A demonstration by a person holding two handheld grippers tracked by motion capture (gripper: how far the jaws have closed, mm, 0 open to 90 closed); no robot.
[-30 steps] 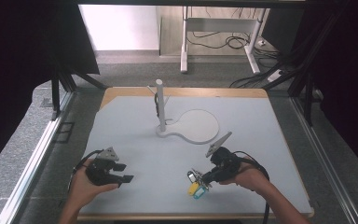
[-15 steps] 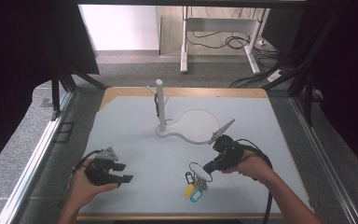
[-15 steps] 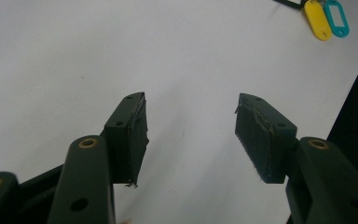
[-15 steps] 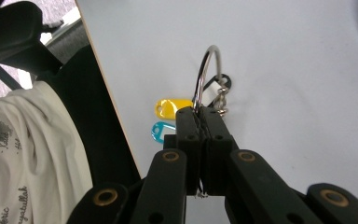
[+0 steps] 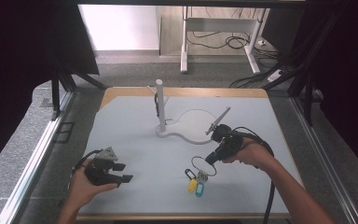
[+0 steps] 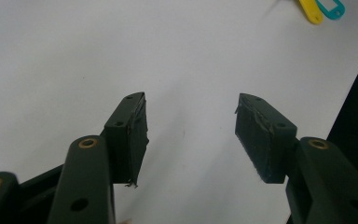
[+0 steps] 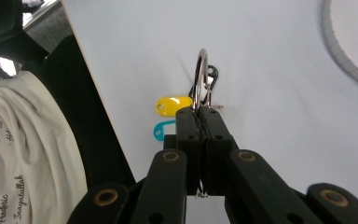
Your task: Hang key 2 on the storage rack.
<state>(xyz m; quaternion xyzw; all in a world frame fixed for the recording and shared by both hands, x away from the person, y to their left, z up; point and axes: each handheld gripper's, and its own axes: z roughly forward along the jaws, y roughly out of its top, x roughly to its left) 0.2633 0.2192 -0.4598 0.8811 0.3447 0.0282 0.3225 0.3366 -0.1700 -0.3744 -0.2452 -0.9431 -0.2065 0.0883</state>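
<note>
The right gripper [image 5: 210, 161] had its jaws pressed together on the large metal key ring [image 7: 201, 77], pinching it edge-on so the ring stood up from the white table [image 5: 135, 135]. Half a second before, that gripper sat a little higher over the mat; now it had dropped to the ring and taken hold. The yellow tag [image 5: 192, 185] and the teal tag [image 5: 200, 189] trailed from the ring toward the near edge, seemingly resting on the surface. The upright white post [image 5: 160, 105] on its round-looped stand [image 5: 193, 138] stood well apart. My guess was the ring would go there. The left gripper [image 5: 121, 172] rested gaping and empty, unmoved.
</note>
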